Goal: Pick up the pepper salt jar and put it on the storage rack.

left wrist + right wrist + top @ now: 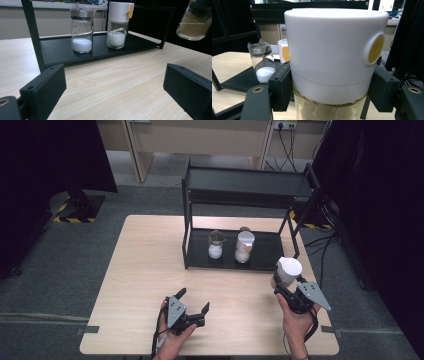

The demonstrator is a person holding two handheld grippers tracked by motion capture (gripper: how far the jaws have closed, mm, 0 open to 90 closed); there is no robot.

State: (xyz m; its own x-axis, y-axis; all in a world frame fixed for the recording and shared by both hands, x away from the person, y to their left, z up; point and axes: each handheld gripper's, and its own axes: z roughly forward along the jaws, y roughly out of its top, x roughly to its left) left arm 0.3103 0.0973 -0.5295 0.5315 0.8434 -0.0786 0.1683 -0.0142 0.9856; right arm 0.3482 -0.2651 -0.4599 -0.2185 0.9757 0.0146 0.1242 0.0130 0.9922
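The white-capped jar (334, 60) of brown powder sits clamped between the right gripper (291, 287) fingers, lifted beside the black rack (240, 262) front right corner. The left gripper (192, 304) fingers spread wide over bare tabletop (135, 270), two jars (81, 30) standing ahead on the rack's lower shelf.

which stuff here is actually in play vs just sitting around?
In play:
- right gripper, shut on the white-capped glass jar of brown powder
- black two-tier metal rack on the wooden table
- two glass jars of white powder on its lower shelf

Idle:
- left gripper, open
- wall sockets and cables
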